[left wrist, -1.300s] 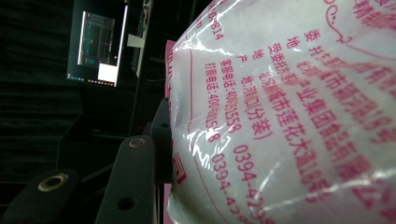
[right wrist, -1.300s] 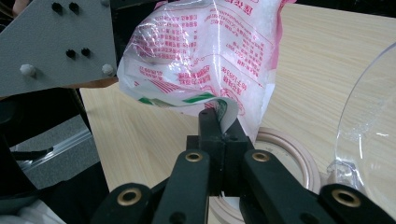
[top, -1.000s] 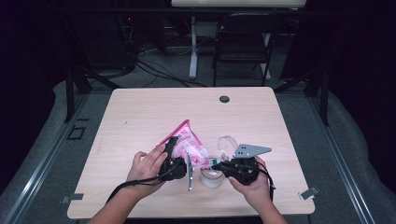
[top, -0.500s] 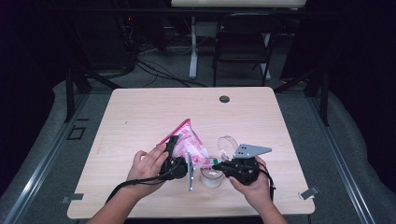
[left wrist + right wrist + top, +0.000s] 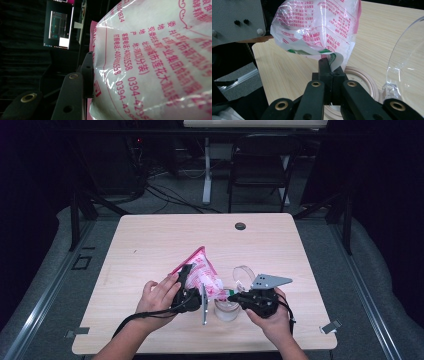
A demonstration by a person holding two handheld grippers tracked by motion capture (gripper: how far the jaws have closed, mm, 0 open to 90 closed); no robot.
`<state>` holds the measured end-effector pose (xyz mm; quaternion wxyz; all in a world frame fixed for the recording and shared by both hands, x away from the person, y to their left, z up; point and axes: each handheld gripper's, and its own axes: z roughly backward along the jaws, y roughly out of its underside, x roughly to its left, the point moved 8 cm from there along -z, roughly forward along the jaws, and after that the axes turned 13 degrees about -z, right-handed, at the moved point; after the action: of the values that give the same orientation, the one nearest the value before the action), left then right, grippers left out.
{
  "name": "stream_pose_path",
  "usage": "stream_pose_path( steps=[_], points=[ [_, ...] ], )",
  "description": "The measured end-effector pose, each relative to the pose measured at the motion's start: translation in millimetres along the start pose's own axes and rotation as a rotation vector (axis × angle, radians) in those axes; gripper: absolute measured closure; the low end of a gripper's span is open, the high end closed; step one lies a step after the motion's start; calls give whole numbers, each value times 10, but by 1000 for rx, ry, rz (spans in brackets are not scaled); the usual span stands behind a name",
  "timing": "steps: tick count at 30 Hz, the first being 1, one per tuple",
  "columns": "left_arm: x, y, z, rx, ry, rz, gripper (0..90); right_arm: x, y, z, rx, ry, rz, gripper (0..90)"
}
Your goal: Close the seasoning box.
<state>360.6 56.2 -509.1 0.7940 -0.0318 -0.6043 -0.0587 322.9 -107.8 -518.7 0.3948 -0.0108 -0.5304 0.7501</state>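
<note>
A pink-and-white printed plastic bag (image 5: 201, 271) of white powder is held tilted between both grippers above the table's front. My left gripper (image 5: 187, 293) is shut on the bag's side; the bag (image 5: 155, 62) presses against its black jaw in the left gripper view. To the right, my right gripper (image 5: 239, 297) is shut on the bag's lower corner (image 5: 331, 60), with the bag (image 5: 319, 25) hanging just beyond its jaws. A small open jar (image 5: 226, 310) stands under that corner, its round rim (image 5: 364, 83) just behind the jaws.
A clear plastic lid (image 5: 243, 272) lies behind the jar, and the lid (image 5: 405, 65) looms at the right of the right gripper view. A small black disc (image 5: 240, 226) sits near the far edge of the wooden table (image 5: 150, 245). A chair (image 5: 260, 167) stands beyond.
</note>
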Motion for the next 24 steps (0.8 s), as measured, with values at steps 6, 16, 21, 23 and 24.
stream_pose_path(
  steps=[6, 16, 21, 23, 24],
  points=[
    [3, 0, 3, 2, 1, -2, 604, -2, 1, -1, 1, 1, 1, 900],
    [13, -1, 11, 0, -2, 2, 604, -1, 0, -3, 0, -1, 0, 900],
    [44, -8, 23, -3, -17, -8, 603, 1, -2, -1, -3, -2, -1, 900],
    [50, -13, 22, -5, -20, -8, 603, 0, -2, -1, -3, -1, 0, 900],
    [53, -13, 25, -2, -17, -9, 603, 0, -2, 0, -3, -1, -1, 900]
  ],
)
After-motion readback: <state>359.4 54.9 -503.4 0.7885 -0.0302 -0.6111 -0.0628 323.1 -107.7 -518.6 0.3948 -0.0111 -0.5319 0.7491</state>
